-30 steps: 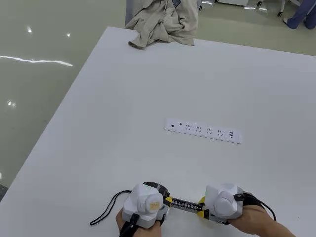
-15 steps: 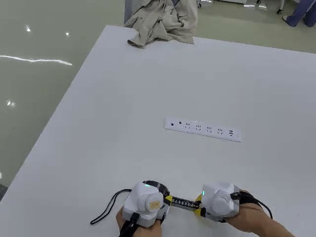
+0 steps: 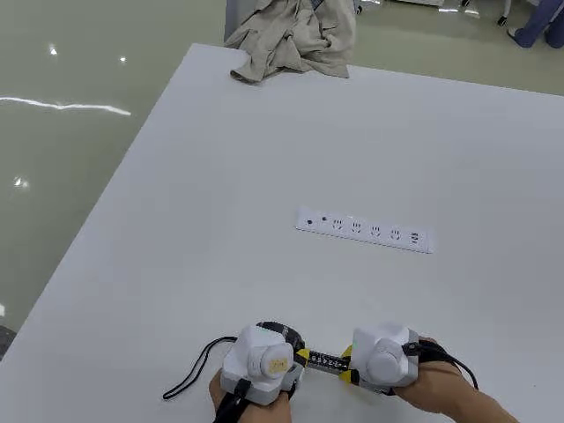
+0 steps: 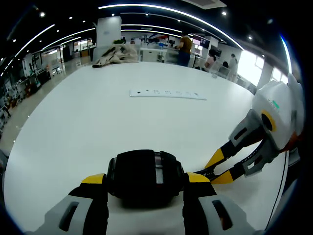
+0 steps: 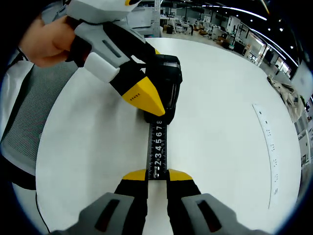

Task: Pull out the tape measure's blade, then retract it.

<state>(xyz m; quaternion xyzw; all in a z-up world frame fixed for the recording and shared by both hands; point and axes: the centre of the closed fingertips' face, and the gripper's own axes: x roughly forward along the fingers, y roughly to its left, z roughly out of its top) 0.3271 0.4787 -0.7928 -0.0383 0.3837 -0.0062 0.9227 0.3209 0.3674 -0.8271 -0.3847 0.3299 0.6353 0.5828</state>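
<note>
Left tongs (image 4: 145, 177) were clenched on the tape measure case (image 5: 166, 83), pads on its two sides, case sitting on the table (image 3: 264, 159). Right tongs (image 5: 157, 175) were clenched on the blade (image 5: 157, 147) near its tip. Only a short run of blade showed between the two tongs.

Step looked like blade travel along the line between the tongs; out or back, I couldn't tell. You needed the right tongs straight in line with the case mouth, blade flat, no twist. You had to hold the case firm in the left tongs so it didn't yaw. If retracting, you'd feed the blade in slowly under the pinch, not let it snap.

Room: open tabletop lay to the outer side of the right tongs, plenty for a longer pull. Power strip (image 3: 363, 231) lay well ahead of both tongs, off the pull line. Strap cord (image 3: 189, 374) trailed on the outer side of the left tongs. Table's side edge (image 3: 115, 189) ran further out beyond the left tongs. Cloth pile (image 3: 291, 40) sat far ahead, no concern.
</note>
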